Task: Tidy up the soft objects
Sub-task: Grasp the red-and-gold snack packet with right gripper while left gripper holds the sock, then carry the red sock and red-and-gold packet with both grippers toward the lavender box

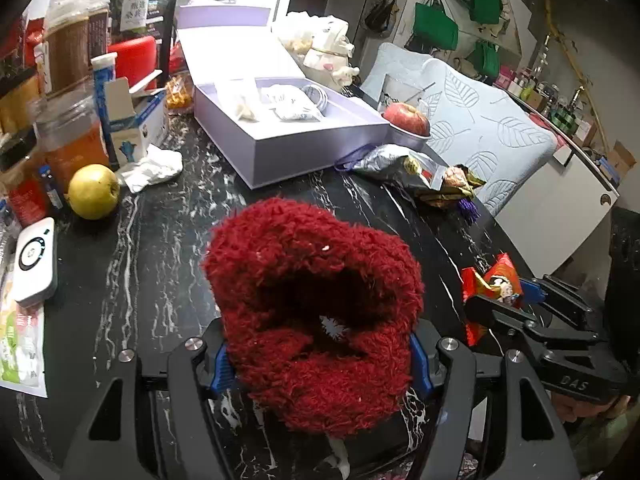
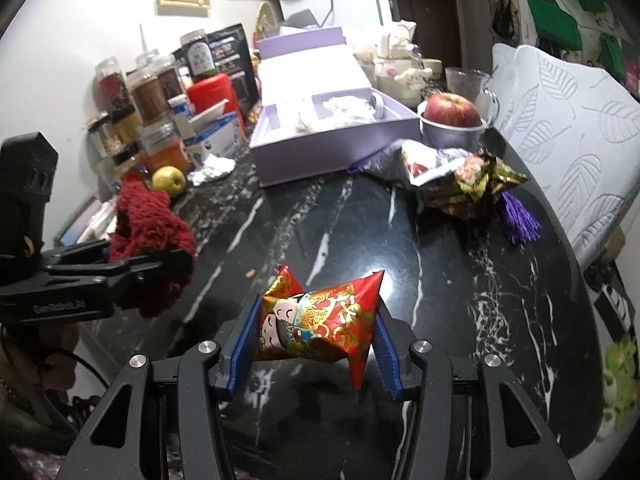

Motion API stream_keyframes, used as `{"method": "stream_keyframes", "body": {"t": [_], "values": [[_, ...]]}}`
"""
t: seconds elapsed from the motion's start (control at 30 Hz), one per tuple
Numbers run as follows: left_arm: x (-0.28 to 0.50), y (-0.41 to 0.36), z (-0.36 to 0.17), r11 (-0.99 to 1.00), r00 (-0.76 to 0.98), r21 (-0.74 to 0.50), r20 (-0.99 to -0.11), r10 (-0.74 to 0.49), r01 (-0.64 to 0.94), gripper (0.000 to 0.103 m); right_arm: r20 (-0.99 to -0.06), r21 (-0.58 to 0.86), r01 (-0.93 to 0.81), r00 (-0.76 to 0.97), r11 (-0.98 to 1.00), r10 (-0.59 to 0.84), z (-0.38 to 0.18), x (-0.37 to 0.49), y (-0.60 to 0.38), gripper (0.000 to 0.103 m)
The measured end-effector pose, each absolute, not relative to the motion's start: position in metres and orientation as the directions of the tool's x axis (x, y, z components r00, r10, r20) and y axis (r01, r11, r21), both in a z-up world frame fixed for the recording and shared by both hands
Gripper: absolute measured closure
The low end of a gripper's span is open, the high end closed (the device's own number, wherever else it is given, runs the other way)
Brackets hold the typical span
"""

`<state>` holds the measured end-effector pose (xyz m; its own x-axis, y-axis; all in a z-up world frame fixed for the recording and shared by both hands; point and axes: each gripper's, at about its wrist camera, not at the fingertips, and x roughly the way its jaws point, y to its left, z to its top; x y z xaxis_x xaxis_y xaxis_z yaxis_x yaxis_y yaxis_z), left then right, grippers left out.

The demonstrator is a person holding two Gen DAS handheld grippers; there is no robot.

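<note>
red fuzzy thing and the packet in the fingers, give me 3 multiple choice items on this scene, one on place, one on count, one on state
1. Where is the red apple?
A. in a grey bowl beside the lilac box
B. inside the lilac box
C. on the pale cushion

2. How many apples are in view?
A. one
B. two
C. four

3. What is the state of the red printed packet?
A. lying flat on the black marble table
B. squeezed between the right gripper fingers
C. torn open and empty

Answers:
1 A, it sits in the bowl at the box's corner.
2 B, one red, one yellow apple.
3 B, both blue pads press its ends.
</note>
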<state>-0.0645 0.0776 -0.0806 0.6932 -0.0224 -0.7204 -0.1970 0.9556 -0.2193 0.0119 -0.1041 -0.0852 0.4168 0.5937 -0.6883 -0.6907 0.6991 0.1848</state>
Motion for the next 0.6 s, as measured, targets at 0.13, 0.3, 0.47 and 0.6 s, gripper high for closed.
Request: {"method": "stream_keyframes", "body": {"t": [0.13,0.3,0.47,0.6], "values": [[-0.064,0.079,-0.072,0.958,0.705,-0.204,-0.710,-0.002,-0.202,0.036,-0.669,0.185,-0.707,0.419,0.683,0.614,-0.075,0.009,-0.103,0.052],[-0.061,0.082,-0.057,0.963,0.724,-0.181,-0.689,0.021,-0.200,0.037,-0.653,0.175,-0.731,0.415,0.660,0.633,-0.065,0.008,-0.098,0.052],[-0.055,0.086,-0.040,0.968,0.751,-0.165,-0.660,0.034,-0.189,0.036,-0.632,0.168,-0.745,0.422,0.646,0.650,-0.051,0.012,-0.093,0.052],[-0.048,0.085,-0.028,0.977,0.771,-0.136,-0.636,0.042,-0.165,0.036,-0.616,0.145,-0.749,0.443,0.647,0.651,-0.041,0.017,-0.092,0.052]]}}
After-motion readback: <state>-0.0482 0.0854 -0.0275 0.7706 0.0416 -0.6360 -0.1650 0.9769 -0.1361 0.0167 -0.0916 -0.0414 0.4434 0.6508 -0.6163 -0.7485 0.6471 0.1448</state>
